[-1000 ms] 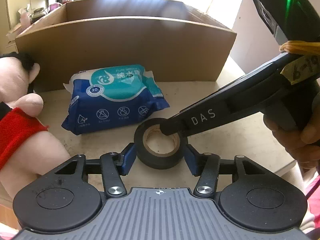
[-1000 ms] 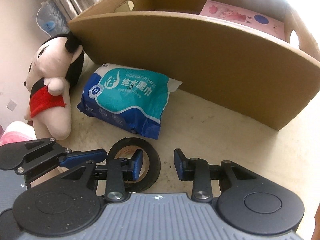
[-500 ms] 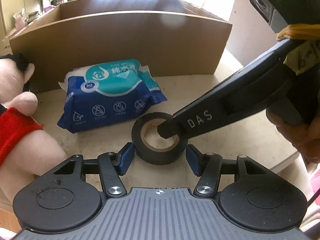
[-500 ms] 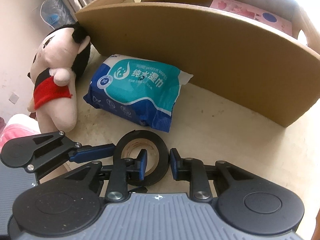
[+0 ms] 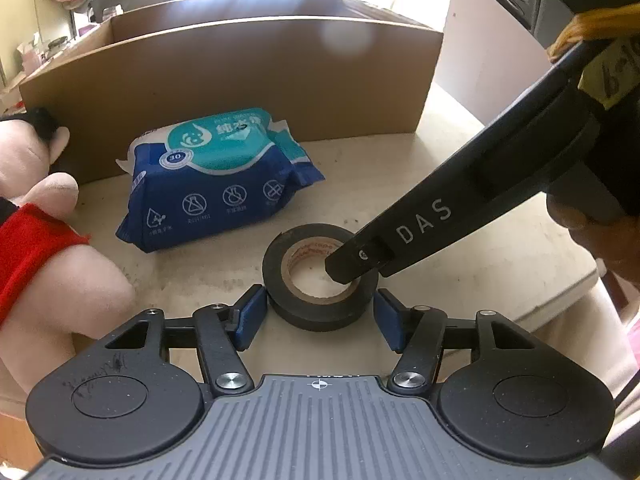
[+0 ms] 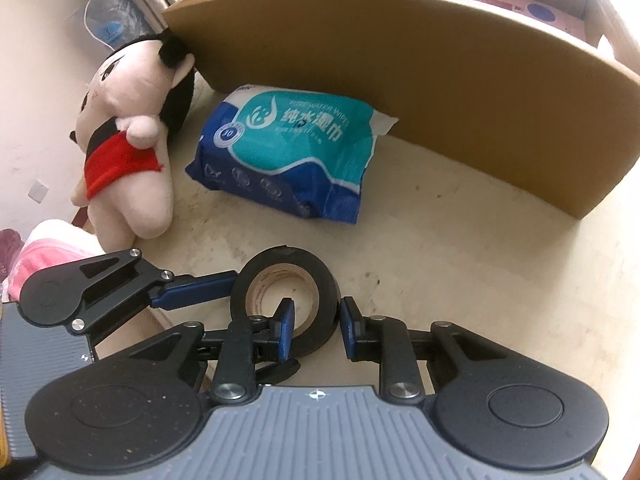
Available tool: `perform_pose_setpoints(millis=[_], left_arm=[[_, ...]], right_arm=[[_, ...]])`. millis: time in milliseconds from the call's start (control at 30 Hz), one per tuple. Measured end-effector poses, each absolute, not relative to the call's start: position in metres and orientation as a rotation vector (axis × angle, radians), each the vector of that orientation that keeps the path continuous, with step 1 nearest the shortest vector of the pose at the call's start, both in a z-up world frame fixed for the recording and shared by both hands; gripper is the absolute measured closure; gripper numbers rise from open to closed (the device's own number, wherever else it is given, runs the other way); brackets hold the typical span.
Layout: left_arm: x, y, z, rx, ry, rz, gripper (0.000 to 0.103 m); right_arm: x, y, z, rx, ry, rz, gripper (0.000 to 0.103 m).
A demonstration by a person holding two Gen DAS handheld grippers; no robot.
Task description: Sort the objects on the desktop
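Two grippers at one roll, beside three bigger things.

Box (image 6: 400, 80): brown cardboard, open on top, largest by far. Pink card (image 6: 508, 0) inside, at its right end.

Table (image 6: 460, 280): pale, scuffed, bearing the box and all the rest.

Doll (image 6: 128, 140): plush, black hair, red cloth round the middle. At the box's left corner, head against the cardboard, body stretched away from the box toward the table edge.

Wipes (image 6: 288, 152): blue and teal pack, flat just before the box's front wall, near its left end. One sealed end close to that wall or touching it, hard to tell which. Just beside the doll, apart from it.

Left gripper (image 5: 320, 316): angled down toward the box, jaws opening, tape between them. Blue pads (image 5: 250, 314) just off either side of the roll, no squeeze visible.

Right gripper (image 6: 316, 320): nearly closed, tilted steeply down. One pad inside the roll's hole, the other outside, nipping the ring's wall on the side away from the box. Held by a hand (image 5: 592, 240), seen at the right edge of the left wrist view.

Tape (image 5: 276, 272): black roll, brown core, flat on the table. Well before the box's front wall, farther from the box than the wipes, near them but not touching.
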State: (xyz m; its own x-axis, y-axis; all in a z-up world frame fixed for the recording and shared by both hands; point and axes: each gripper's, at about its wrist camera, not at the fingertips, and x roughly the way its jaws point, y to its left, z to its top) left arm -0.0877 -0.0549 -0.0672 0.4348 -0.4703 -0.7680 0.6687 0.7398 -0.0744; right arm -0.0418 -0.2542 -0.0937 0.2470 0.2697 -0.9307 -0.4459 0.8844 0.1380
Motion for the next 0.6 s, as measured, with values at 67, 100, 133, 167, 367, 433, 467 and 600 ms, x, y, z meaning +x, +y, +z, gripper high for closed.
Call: perform_pose_setpoints(millis=[67, 100, 133, 167, 367, 433, 467, 600], left_arm=[[-0.093, -0.053, -0.067, 0.260, 0.865, -0.718, 0.043], [-0.095, -0.051, -0.066, 0.260, 0.862, -0.718, 0.043], [-0.097, -0.051, -0.065, 0.259, 0.860, -0.719, 0.042], [-0.099, -0.050, -0.065, 0.257, 0.858, -0.721, 0.040], [-0.111, -0.050, -0.060, 0.271, 0.847, -0.720, 0.035], [-0.114, -0.050, -0.059, 0.282, 0.842, -0.717, 0.035], [-0.116, -0.050, -0.058, 0.283, 0.841, -0.714, 0.035], [-0.121, -0.048, -0.053, 0.274, 0.841, -0.700, 0.035]], right_arm=[[-0.042, -0.254, -0.094, -0.162, 1.235, 0.495, 0.076], [-0.042, -0.254, -0.094, -0.162, 1.236, 0.495, 0.076], [-0.043, -0.254, -0.094, -0.162, 1.235, 0.494, 0.076], [-0.042, -0.254, -0.094, -0.160, 1.236, 0.493, 0.076], [-0.041, -0.252, -0.092, -0.176, 1.221, 0.493, 0.076], [-0.041, -0.252, -0.092, -0.183, 1.221, 0.496, 0.076], [-0.041, -0.252, -0.092, -0.182, 1.224, 0.498, 0.076], [-0.041, -0.252, -0.091, -0.185, 1.231, 0.501, 0.076]])
